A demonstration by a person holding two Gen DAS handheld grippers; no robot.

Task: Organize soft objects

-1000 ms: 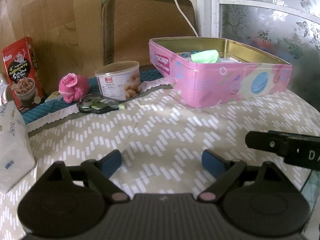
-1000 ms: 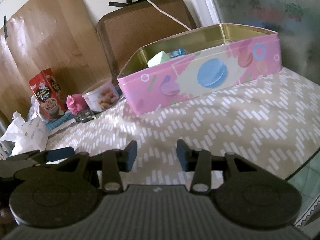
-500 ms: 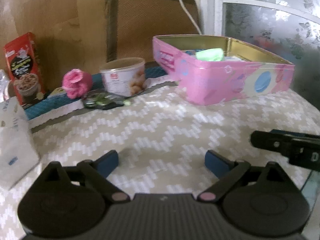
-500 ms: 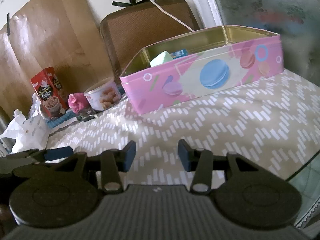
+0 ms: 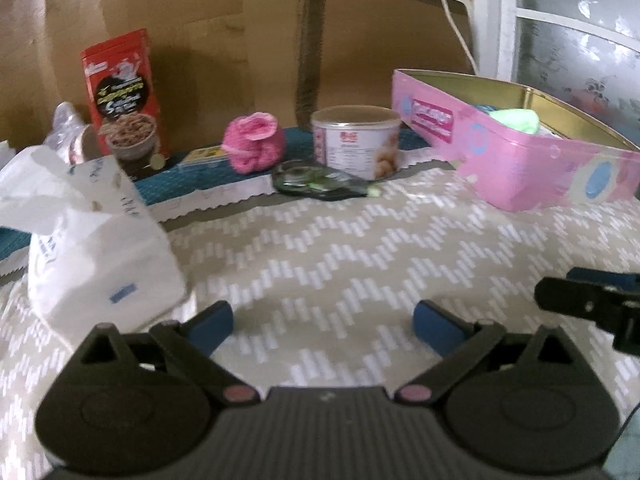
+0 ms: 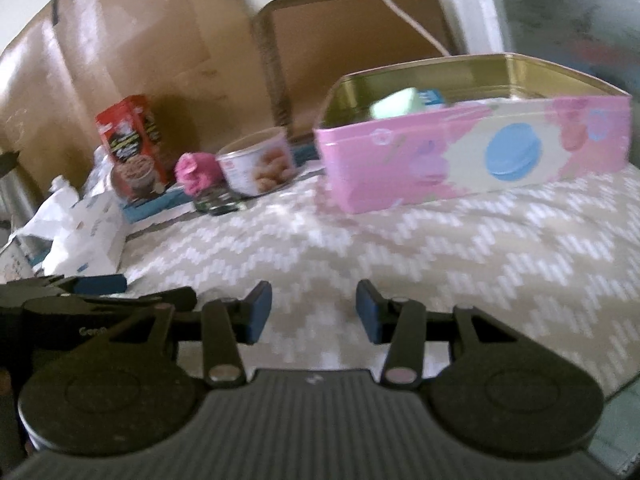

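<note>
A fluffy pink ball (image 5: 254,146) lies on a teal mat at the back of the table, apart from both grippers; it also shows in the right wrist view (image 6: 196,170). The open pink tin (image 5: 520,160) stands at the right with a pale green soft piece (image 5: 516,120) inside. A white tissue pack (image 5: 92,248) lies close by my left gripper (image 5: 322,320), whose jaws are opening over the patterned cloth with nothing between them. My right gripper (image 6: 314,308) is open and empty, facing the tin (image 6: 400,168).
A round snack can (image 5: 356,144), a dark green tape dispenser (image 5: 316,180) and a red box (image 5: 122,100) stand at the back. Cardboard and a chair back rise behind them. The table's edge runs at the lower right.
The left gripper's jaws have spread wider and its view has swung left, bringing the tissue pack and pink ball closer. The right wrist view has shifted slightly; its jaws kept their gap.
</note>
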